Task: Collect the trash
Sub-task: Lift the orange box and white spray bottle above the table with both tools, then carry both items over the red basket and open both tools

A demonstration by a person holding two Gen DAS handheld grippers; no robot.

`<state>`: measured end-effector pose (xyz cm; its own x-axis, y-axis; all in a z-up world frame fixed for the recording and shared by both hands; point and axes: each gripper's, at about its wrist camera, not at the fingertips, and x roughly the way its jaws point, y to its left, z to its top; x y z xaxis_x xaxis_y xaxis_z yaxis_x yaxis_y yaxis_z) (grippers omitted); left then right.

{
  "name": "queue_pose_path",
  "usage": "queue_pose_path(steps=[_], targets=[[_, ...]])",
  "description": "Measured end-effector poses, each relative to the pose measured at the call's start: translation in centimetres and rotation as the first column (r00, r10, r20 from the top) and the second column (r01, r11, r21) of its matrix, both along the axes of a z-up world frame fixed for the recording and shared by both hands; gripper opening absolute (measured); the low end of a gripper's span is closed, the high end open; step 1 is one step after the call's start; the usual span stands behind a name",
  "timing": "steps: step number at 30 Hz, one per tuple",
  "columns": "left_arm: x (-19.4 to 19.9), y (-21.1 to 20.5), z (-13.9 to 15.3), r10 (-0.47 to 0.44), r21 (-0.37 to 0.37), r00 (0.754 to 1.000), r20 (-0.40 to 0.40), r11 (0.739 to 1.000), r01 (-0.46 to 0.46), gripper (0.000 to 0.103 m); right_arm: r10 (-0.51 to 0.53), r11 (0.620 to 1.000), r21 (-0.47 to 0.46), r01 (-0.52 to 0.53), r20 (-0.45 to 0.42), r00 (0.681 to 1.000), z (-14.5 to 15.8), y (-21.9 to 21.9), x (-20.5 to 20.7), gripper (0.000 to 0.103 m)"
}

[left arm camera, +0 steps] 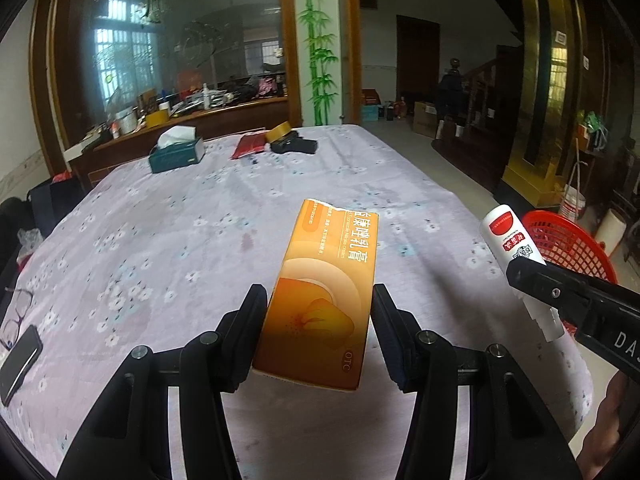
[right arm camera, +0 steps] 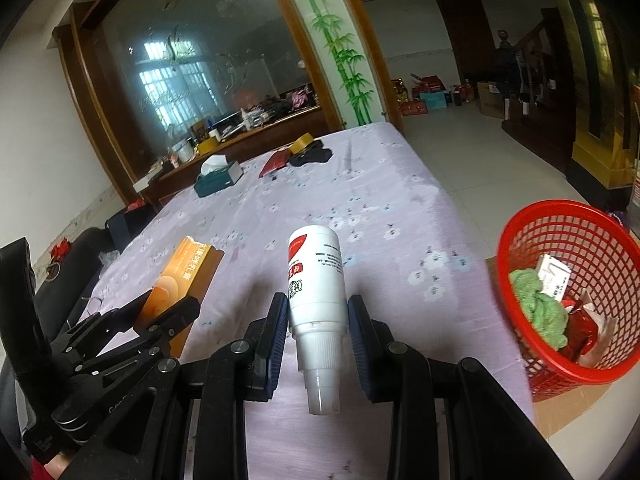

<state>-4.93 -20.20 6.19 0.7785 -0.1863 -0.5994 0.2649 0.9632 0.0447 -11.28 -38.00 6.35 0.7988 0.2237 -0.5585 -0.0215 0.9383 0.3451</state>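
Observation:
My left gripper [left arm camera: 319, 300] is shut on an orange medicine carton [left arm camera: 320, 292], which is held above the flowered tablecloth [left arm camera: 180, 240]. The same carton [right arm camera: 180, 280] shows at the left of the right wrist view, clamped in the left gripper [right arm camera: 166, 310]. My right gripper [right arm camera: 318, 312] is shut on a white spray bottle [right arm camera: 316, 280] with a red label, nozzle end pointing back toward the camera. That bottle [left arm camera: 510, 236] and the right gripper [left arm camera: 532, 276] show at the right edge of the left wrist view. A red mesh basket [right arm camera: 560, 220] with trash in it stands off the table's right side.
At the table's far end lie a green tissue box [left arm camera: 176, 154], a red packet [left arm camera: 248, 146], a tape roll [left arm camera: 280, 132] and a black item [left arm camera: 298, 146]. A phone [left arm camera: 18, 364] and glasses [left arm camera: 16, 312] lie at the left edge. The basket [left arm camera: 568, 240] rests on cardboard.

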Motion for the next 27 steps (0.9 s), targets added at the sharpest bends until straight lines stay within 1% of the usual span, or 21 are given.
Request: queue_pose_path(steps=[3,8,13,16,20,24,27], targets=[[0.1,-1.3,0.3,-0.030,0.000,1.000,-0.007,1.000,0.030,0.052,-0.022,1.000,0.013,0.022,0.007,1.000,0.1,-1.3,-0.4,0.033],[0.3,-3.7,0.9,-0.099,-0.026,0.994,-0.036,0.995,0.098,0.052,-0.071,0.997,0.040,0.070,0.014,0.997,0.3,-3.9,-1.0,0.033],[0.0,-7.5,2.2,-0.207,-0.042,0.978,-0.036,0.978,0.205,0.052,-0.171,0.983,0.072,0.168,0.033,0.985,0.6,-8.6,-2.5,0.033],[-0.1,-10.1,2.9,-0.287,-0.075,0.956,-0.057,0.956,0.282,0.052,-0.241,0.967,0.095,0.236,0.042,0.970,0.8,-11.6,-3.6,0.033],[-0.1,-14.0,3.4,-0.387,-0.114,0.918,-0.084,0.919,0.377,0.052,-0.331,0.937,0.128,0.324,0.039,0.943,0.9,-15.9,-5.0,0.033],[-0.1,-17.7,3.6,-0.449,-0.131,0.890,-0.086,0.890,0.436,0.052,-0.390,0.913,0.147,0.381,0.039,0.920,1.0,-18.7,-6.2,0.033],[0.1,-20.1,3.3,-0.472,-0.137,0.877,-0.092,0.878,0.458,0.052,-0.419,0.899,0.157,0.410,0.032,0.907,1.0,-20.4,-6.7,0.033]])
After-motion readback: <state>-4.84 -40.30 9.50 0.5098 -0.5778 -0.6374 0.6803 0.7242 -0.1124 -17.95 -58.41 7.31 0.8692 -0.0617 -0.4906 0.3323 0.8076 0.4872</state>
